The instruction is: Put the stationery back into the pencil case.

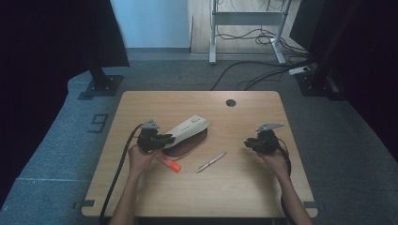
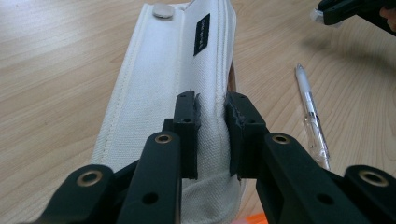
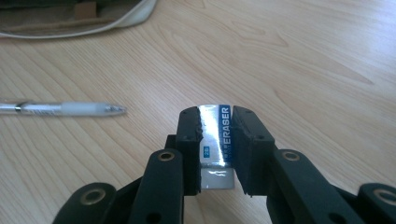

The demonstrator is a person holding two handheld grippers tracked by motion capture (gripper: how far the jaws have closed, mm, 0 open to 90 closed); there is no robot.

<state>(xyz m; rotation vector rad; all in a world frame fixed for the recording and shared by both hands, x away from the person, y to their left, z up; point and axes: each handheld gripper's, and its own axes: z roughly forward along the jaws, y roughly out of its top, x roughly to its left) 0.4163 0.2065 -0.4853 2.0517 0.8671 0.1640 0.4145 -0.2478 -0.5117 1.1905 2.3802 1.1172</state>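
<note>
Item: eraser [image 3: 218, 140], pinched in the right gripper [image 3: 217, 114] above bare table [image 1: 244, 187]. Cream pencil case [image 1: 187, 129] (flap raised) is clamped by the left gripper [image 2: 212, 105]. Step judged: loading; a carry across to the open case is required next.

Cream-white pencil case [image 2: 163, 88] with black label; blue-and-white wrapped eraser [image 3: 215, 135]; orange marker [image 1: 170, 163]; clear white pen [image 2: 312, 116]; pale wood-grain counter [image 1: 244, 187].
</note>
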